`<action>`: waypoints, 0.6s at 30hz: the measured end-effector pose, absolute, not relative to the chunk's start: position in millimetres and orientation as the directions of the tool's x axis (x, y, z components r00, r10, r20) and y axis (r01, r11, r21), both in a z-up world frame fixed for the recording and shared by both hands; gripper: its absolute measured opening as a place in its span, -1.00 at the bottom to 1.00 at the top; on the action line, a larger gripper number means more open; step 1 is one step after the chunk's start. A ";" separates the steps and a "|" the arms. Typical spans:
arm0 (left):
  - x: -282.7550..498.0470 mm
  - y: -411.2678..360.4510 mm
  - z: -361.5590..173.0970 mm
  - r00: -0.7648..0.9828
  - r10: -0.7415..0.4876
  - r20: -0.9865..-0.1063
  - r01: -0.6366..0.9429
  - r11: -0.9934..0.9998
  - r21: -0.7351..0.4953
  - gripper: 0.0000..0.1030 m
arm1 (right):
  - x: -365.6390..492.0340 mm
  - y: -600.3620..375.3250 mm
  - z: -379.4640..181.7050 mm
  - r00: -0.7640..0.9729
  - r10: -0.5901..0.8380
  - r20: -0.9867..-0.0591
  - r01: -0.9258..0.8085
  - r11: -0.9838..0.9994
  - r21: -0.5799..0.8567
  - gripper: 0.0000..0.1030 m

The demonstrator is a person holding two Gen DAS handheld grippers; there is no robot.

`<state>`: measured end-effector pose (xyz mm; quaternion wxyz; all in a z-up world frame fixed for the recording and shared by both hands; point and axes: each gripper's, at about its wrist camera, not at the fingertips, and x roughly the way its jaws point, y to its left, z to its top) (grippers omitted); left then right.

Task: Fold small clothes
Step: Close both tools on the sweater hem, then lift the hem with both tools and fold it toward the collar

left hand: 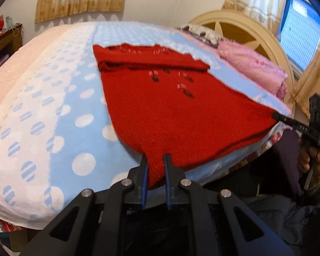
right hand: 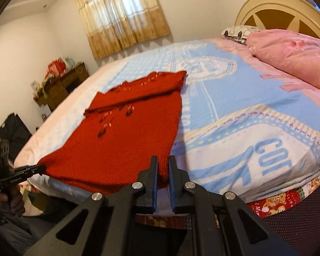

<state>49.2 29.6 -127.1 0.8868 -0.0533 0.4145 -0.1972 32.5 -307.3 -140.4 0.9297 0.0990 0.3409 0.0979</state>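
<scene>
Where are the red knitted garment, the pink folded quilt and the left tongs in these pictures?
red knitted garment (left hand: 181,115): left wrist view, on its flat middle.
pink folded quilt (right hand: 292,53): right wrist view, on its top surface.
left tongs (left hand: 156,157): left wrist view, midway between the fingertips, where they pinch the garment's near edge.

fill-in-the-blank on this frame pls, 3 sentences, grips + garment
The red knitted sweater lies on a blue blanket with white ____.
Both the left gripper and the right gripper are shut on the sweater's ____ corners.
Past the sweater, by the headboard, lies a folded ____ quilt.

Missing: dots; near; pink
</scene>
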 end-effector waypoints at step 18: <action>103.7 51.3 -74.6 0.671 -0.430 -0.604 0.276 0.901 -0.335 -0.75 | 80.9 -302.0 -73.9 0.831 0.293 -0.472 -0.155 0.938 0.310 -0.85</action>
